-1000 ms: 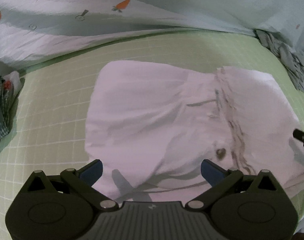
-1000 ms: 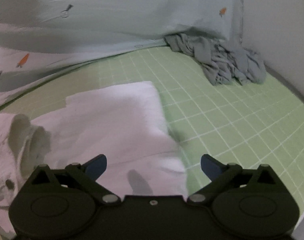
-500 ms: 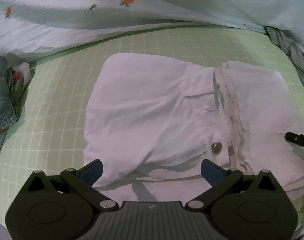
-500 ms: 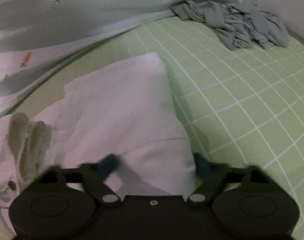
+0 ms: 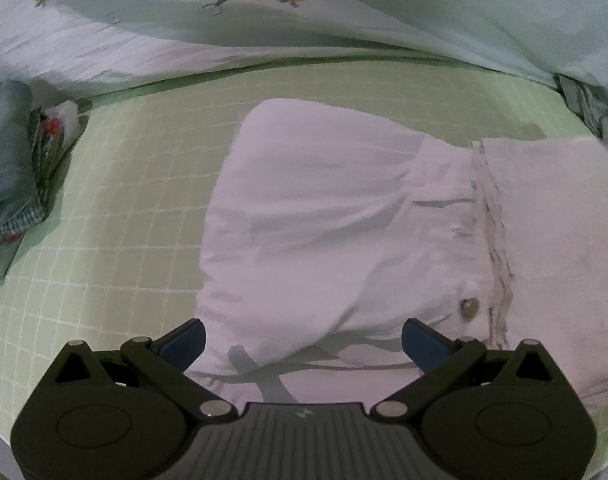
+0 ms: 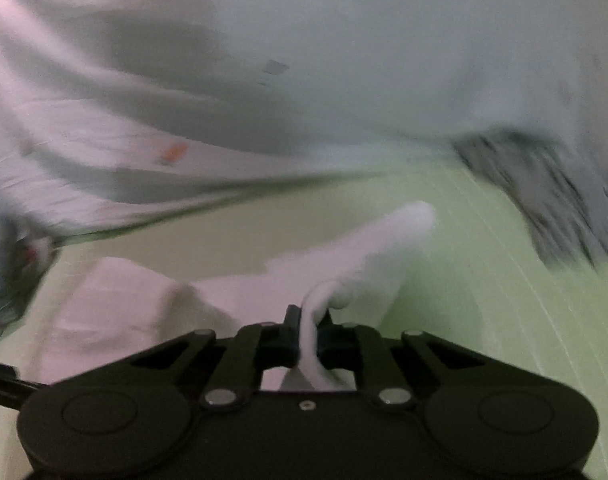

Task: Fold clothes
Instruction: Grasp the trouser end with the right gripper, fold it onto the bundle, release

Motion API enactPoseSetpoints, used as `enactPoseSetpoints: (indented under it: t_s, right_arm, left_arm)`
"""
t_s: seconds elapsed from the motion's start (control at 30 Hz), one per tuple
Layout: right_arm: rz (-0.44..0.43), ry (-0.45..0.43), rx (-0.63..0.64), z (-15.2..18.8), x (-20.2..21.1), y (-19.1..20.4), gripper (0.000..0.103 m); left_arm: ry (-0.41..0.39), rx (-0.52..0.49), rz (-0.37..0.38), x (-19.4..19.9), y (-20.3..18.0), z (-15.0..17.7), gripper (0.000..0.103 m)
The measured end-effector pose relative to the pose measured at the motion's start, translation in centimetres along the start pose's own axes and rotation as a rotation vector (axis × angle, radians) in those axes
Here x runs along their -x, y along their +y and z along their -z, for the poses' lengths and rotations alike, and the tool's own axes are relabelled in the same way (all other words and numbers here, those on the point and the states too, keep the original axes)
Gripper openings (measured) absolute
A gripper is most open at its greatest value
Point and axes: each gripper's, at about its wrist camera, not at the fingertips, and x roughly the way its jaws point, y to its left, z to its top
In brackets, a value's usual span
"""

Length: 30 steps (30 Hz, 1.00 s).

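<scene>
Since a second ago my right gripper (image 6: pixel 307 330) clamped onto the white shorts (image 5: pixel 343 220), bunching an edge; left gripper (image 5: pixel 304 338) jaws apart above them.

The white shorts (image 5: pixel 343 220) lie partly folded on the green checked mat (image 5: pixel 116 248), with a round button (image 5: pixel 469 304) by the frilly waistband. One edge of the shorts (image 6: pixel 343 276) is lifted and pinched.

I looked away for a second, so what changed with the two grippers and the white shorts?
The right gripper closed on the white shorts at their right edge and lifted a fold. The left gripper stayed open, hovering over the near hem; the green mat is unchanged.
</scene>
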Motion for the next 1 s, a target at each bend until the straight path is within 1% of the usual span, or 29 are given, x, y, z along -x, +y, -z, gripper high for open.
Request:
enactPoseSetpoints:
  t_s: [0.1, 0.17, 0.23, 0.33, 0.37, 0.4, 0.43, 0.47, 0.5, 0.53, 0.6, 0.63, 0.7, 0.8, 0.83, 0.87, 0.9, 1.0]
  right_arm:
    - [-0.1, -0.018, 0.065, -1.3, -0.9, 4.7, 0.009]
    - [-0.162, -0.011, 0.109, -1.3, -2.0, 7.7, 0.009]
    - [-0.212, 0.018, 0.173, -0.3, -3.8, 10.9, 0.009]
    - [-0.277, 0.153, 0.176, 2.5, -8.2, 13.7, 0.012]
    - [-0.263, 0.208, 0.174, 3.7, -9.8, 14.2, 0.015]
    - [-0.248, 0.262, 0.173, 4.8, -11.3, 14.6, 0.015]
    - [-0.234, 0.258, 0.184, 5.5, -11.6, 14.7, 0.017]
    - [-0.238, 0.24, 0.19, 5.6, -11.3, 14.8, 0.022]
    - [-0.251, 0.241, 0.176, 5.3, -11.0, 14.6, 0.032]
    - [-0.264, 0.242, 0.162, 4.9, -10.6, 14.5, 0.037]
    - [-0.268, 0.232, 0.105, 4.2, -10.0, 13.4, 0.056]
    - [-0.257, 0.221, 0.082, 3.9, -9.5, 12.9, 0.062]
    - [-0.231, 0.188, 0.033, 3.5, -8.3, 11.9, 0.08]
    - [-0.173, 0.137, -0.058, 2.9, -6.5, 9.2, 0.09]
    - [-0.153, 0.12, -0.089, 2.7, -5.9, 8.4, 0.093]
    - [-0.111, 0.114, -0.116, 2.7, -5.4, 7.3, 0.095]
    - [-0.068, 0.108, -0.143, 2.7, -4.9, 6.2, 0.096]
    - [0.019, 0.128, -0.207, 3.3, -4.8, 3.6, 0.096]
  left_arm:
    - [-0.007, 0.036, -0.009, 0.0, 2.0, -0.1, 0.103]
    - [-0.01, 0.068, -0.018, 0.1, 3.7, -0.2, 0.103]
    - [-0.011, 0.1, -0.029, 0.0, 5.2, -0.3, 0.103]
    - [-0.005, 0.137, -0.046, -0.3, 7.2, -0.3, 0.103]
    - [-0.005, 0.146, -0.048, -0.3, 7.6, -0.2, 0.103]
    - [-0.006, 0.154, -0.051, -0.3, 8.1, -0.2, 0.103]
    - [-0.007, 0.162, -0.054, -0.3, 8.5, -0.2, 0.103]
    - [-0.011, 0.168, -0.055, -0.2, 8.9, -0.2, 0.103]
    - [-0.015, 0.173, -0.055, -0.2, 9.2, -0.2, 0.103]
    - [-0.016, 0.177, -0.055, -0.2, 9.4, -0.3, 0.103]
    - [-0.007, 0.185, -0.049, -0.5, 9.6, -0.5, 0.103]
    - [-0.001, 0.188, -0.042, -0.7, 9.5, -0.6, 0.103]
    - [0.001, 0.182, -0.022, -0.8, 9.1, -0.8, 0.103]
    - [-0.013, 0.153, 0.019, -0.8, 7.9, -1.4, 0.103]
    - [-0.022, 0.141, 0.036, -0.8, 7.4, -1.6, 0.103]
    - [-0.03, 0.128, 0.054, -0.7, 6.9, -1.9, 0.103]
    - [-0.042, 0.116, 0.073, -0.7, 6.3, -2.2, 0.103]
    - [-0.067, 0.074, 0.127, -1.2, 4.4, -3.4, 0.102]
